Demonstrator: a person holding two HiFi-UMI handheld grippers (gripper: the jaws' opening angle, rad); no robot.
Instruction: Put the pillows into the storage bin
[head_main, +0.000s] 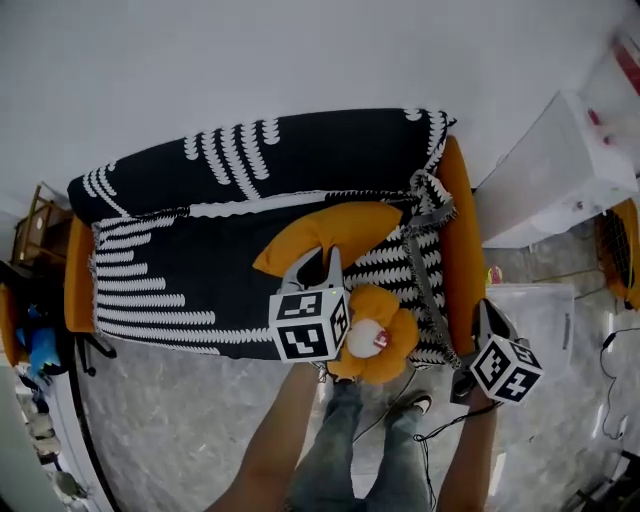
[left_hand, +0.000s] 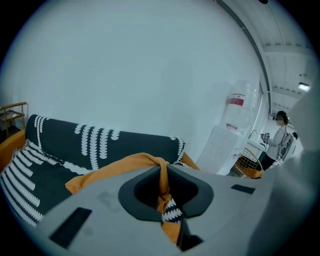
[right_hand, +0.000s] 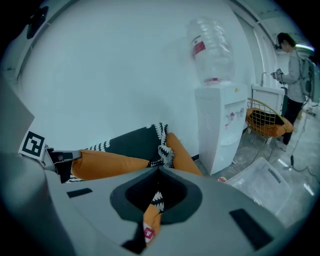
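Observation:
A long orange pillow lies across the sofa, which is draped in a black-and-white blanket. My left gripper is shut on a bunched corner of that pillow, and the fabric is pinched at the tips of the left gripper. A second orange pillow with a white patch and a red tag sits at the sofa's front edge, between the grippers. My right gripper is raised by the sofa's right arm, its jaws together. Patterned cloth and tagged orange fabric show through its slot; I cannot tell whether any is pinched.
A clear storage bin stands on the floor right of the sofa. A white water dispenser stands behind it. A wire basket and a person are at the far right. A wooden side table is left.

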